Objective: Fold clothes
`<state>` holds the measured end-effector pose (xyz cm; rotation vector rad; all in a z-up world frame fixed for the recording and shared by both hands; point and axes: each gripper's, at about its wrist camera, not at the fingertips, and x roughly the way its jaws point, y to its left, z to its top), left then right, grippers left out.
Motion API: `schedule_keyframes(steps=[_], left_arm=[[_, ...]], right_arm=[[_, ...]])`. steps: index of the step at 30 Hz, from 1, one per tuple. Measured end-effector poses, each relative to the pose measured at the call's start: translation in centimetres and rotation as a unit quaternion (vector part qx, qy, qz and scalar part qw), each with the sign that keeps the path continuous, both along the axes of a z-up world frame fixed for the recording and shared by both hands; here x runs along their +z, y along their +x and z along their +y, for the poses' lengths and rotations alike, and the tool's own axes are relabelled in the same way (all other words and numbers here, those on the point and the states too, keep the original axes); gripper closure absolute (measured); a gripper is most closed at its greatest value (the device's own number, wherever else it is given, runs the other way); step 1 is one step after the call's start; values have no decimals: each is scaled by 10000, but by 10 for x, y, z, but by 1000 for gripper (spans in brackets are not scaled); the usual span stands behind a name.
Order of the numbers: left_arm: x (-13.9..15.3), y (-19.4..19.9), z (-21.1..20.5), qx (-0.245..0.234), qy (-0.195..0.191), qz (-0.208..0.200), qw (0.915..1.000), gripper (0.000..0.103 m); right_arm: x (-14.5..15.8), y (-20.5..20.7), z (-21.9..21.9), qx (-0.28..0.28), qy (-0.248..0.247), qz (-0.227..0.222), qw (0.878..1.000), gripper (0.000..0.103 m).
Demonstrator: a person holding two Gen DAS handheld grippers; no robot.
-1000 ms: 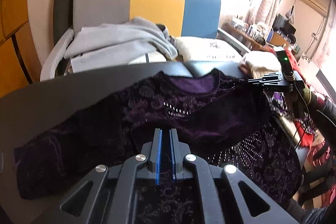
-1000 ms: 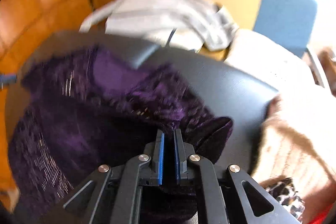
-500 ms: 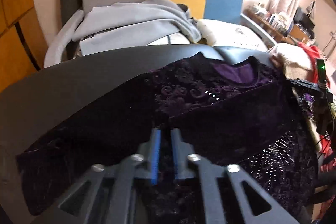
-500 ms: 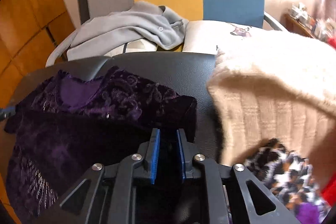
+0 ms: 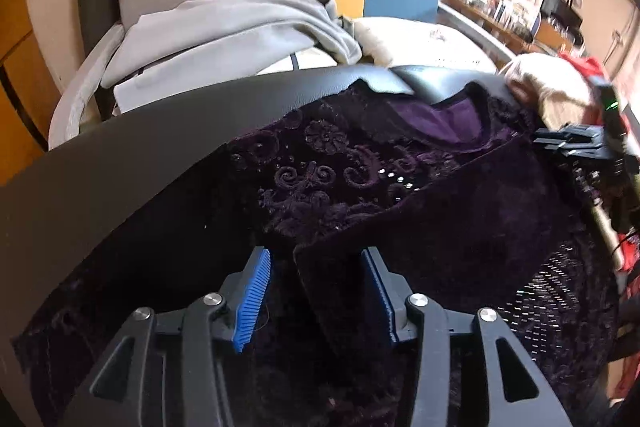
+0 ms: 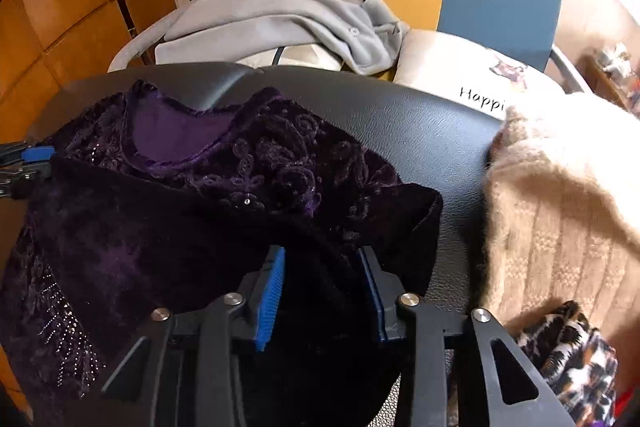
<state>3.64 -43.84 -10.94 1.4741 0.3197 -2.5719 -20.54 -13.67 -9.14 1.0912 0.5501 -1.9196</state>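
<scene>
The purple velvet top lies across the black surface, one sleeve folded over its embroidered chest. Only the right view shows the cream sweater at frame right. Both the left gripper and the right gripper have jaws spread wide, seemingly gripping nothing.

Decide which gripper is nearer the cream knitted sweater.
Right. The right gripper sits just beside the cream knitted sweater, which is on its right. The left gripper is across the purple velvet top from it.
</scene>
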Motion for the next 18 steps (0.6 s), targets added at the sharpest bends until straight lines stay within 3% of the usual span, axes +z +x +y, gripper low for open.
schedule_keyframes(steps=[2, 3, 4, 5, 8, 13, 16, 17, 18], left_arm=[[-2, -2, 3, -94, 148, 22, 9998, 71], [-1, -3, 7, -122, 24, 26, 9999, 86], [0, -4, 12, -146, -140, 28, 9998, 92], [1, -4, 15, -166, -197, 63, 9996, 94], [14, 3, 21, -84, -319, 412, 9986, 96], [41, 6, 11, 331, -102, 997, 9944, 96], [32, -13, -2, 567, -71, 703, 9959, 96], [21, -21, -8, 698, -32, 412, 9967, 94], [9, -30, -14, 838, 13, 83, 9964, 91]], right_arm=[[-1, -2, 6, -62, -58, -95, 9999, 63], [0, -3, 11, -113, -117, -142, 9998, 63], [1, -3, 14, -148, -139, -143, 9997, 66], [2, -1, 15, -159, -104, -70, 9998, 66], [5, 5, 15, -134, -104, 146, 9997, 90], [24, 8, 18, -286, -464, 453, 9975, 94], [28, 2, 20, -497, -641, 431, 9958, 93], [25, -3, 21, -615, -672, 285, 9954, 93], [21, -8, 23, -725, -700, 148, 9948, 84]])
